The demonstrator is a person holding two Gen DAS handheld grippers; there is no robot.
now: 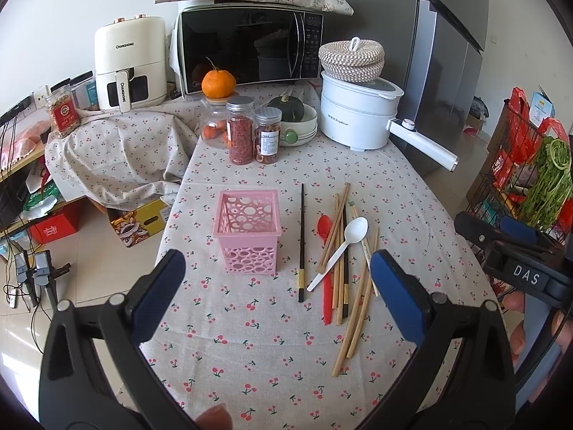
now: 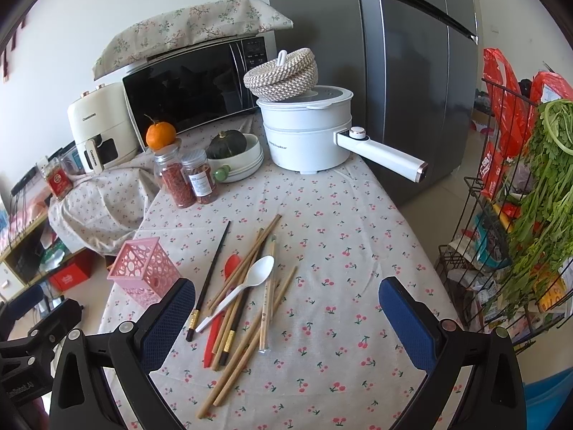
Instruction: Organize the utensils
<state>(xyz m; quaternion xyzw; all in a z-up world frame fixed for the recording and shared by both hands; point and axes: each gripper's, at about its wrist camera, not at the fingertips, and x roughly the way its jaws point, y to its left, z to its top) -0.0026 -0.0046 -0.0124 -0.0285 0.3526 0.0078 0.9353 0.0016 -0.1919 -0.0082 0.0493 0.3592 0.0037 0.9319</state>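
Observation:
A pink perforated utensil holder (image 1: 247, 231) (image 2: 145, 275) stands empty on the cherry-print tablecloth. To its right lies a pile of utensils: a white plastic spoon (image 1: 340, 247) (image 2: 247, 283), a red spoon (image 1: 326, 272) (image 2: 218, 317), several wooden chopsticks (image 1: 354, 319) (image 2: 240, 362) and a black chopstick (image 1: 302, 243) (image 2: 209, 279) lying apart on the left. My left gripper (image 1: 275, 286) is open and empty above the table in front of the holder. My right gripper (image 2: 286, 317) is open and empty above the pile; it also shows in the left wrist view (image 1: 501, 236).
At the back stand two spice jars (image 1: 254, 132), a glass jar with an orange (image 1: 218, 84) on top, a bowl with a green squash (image 1: 290, 109), a white electric pot (image 1: 358, 111), a microwave (image 1: 250, 46) and an air fryer (image 1: 130, 64). A wire rack with greens (image 2: 537, 197) stands right of the table.

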